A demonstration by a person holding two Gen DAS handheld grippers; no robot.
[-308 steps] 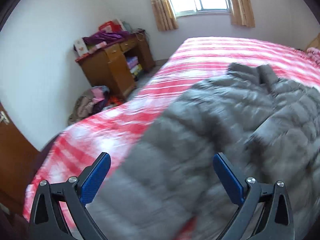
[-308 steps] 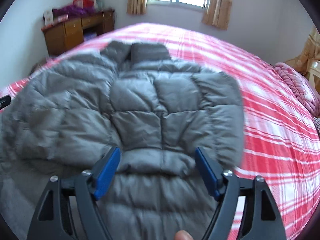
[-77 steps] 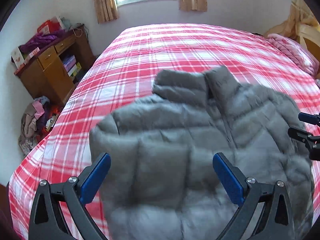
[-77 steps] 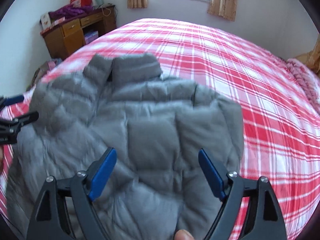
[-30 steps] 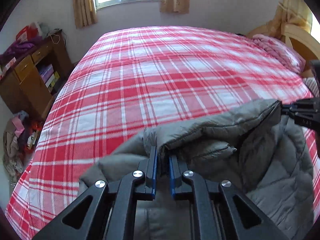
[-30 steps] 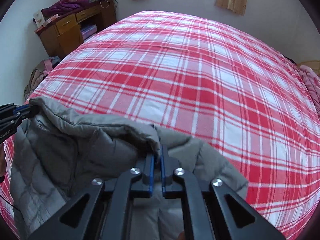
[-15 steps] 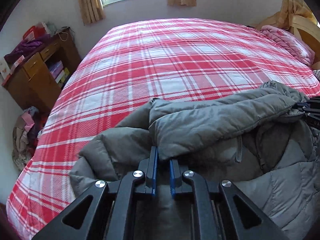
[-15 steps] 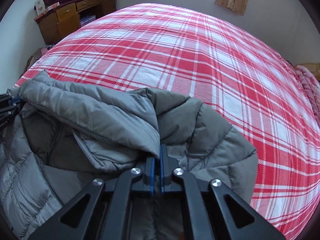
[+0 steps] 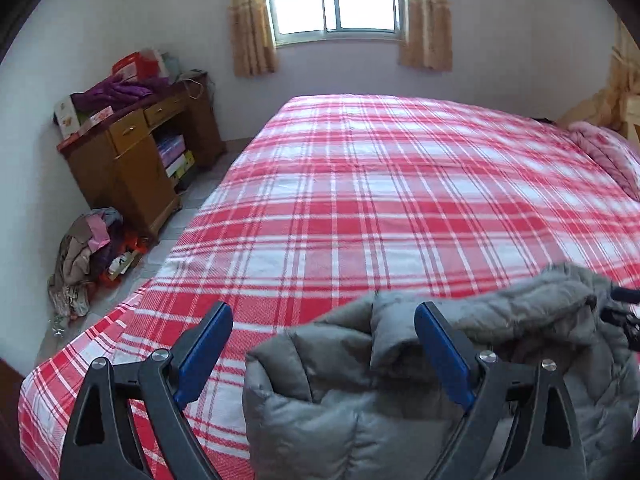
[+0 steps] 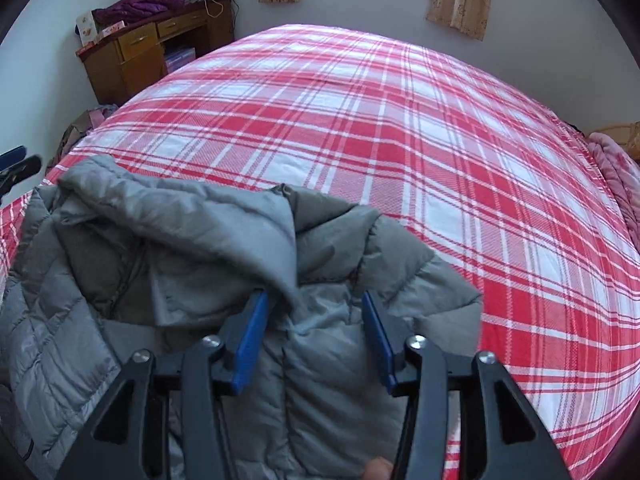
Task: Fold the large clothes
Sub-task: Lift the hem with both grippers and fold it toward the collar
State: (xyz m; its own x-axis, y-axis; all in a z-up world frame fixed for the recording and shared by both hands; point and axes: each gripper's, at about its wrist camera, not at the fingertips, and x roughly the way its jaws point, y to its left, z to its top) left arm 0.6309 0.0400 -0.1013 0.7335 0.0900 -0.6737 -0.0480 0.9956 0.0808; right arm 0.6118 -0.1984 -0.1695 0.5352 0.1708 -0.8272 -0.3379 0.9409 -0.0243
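Note:
A grey puffer jacket (image 9: 360, 400) lies bunched and folded over at the near edge of the red plaid bed (image 9: 380, 200). My left gripper (image 9: 324, 344) is open over the jacket's left end, holding nothing. In the right wrist view the jacket (image 10: 180, 240) shows its folded-over top layer, and my right gripper (image 10: 314, 340) is open just above it, empty. The tip of the left gripper shows at the far left of that view (image 10: 16, 164), and the right gripper's tip at the right edge of the left wrist view (image 9: 624, 312).
A wooden desk (image 9: 136, 160) with purple clothes and boxes on it stands at the left wall. A pile of clothes (image 9: 88, 252) lies on the floor beside it. A pink blanket (image 9: 604, 152) sits at the bed's far right. A curtained window (image 9: 336, 0) is behind the bed.
Both grippers were shut on the jacket's edge half a second ago and have now opened and let it go. The folded jacket has dropped onto the bed.

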